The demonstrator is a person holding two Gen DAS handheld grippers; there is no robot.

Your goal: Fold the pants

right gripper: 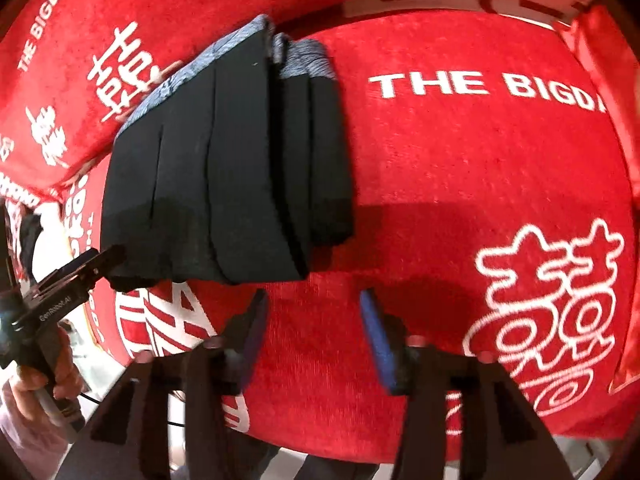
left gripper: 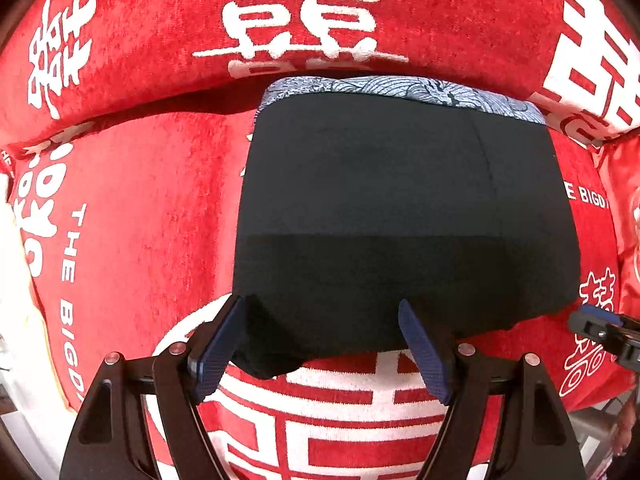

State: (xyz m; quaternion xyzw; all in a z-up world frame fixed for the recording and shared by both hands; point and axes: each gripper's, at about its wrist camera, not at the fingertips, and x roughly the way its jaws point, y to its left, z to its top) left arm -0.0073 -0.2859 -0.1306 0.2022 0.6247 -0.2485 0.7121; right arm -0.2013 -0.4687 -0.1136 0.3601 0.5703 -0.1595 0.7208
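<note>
The black pants [left gripper: 400, 208] lie folded into a compact stack on a red cover, their blue-grey patterned waistband [left gripper: 400, 88] at the far end. My left gripper [left gripper: 322, 302] stands open and wide, pointing down over the stack's near left corner. That corner lies loose between its fingers. The right wrist view shows the pants [right gripper: 224, 168] as several stacked layers, with the left gripper [right gripper: 100, 260] at their near left corner. My right gripper [right gripper: 314, 294] is open just in front of the stack's near edge, with only red cover between its fingers. Its tip [left gripper: 596, 324] also shows in the left wrist view.
The red cover [right gripper: 460, 184] with white characters and lettering spans a seat and rises into a back cushion [left gripper: 160, 20] behind the pants. A shiny red cloth [right gripper: 616, 80] lies at the right. A person's hand [right gripper: 44, 384] holds the left gripper. The seat's front edge runs below the fingers.
</note>
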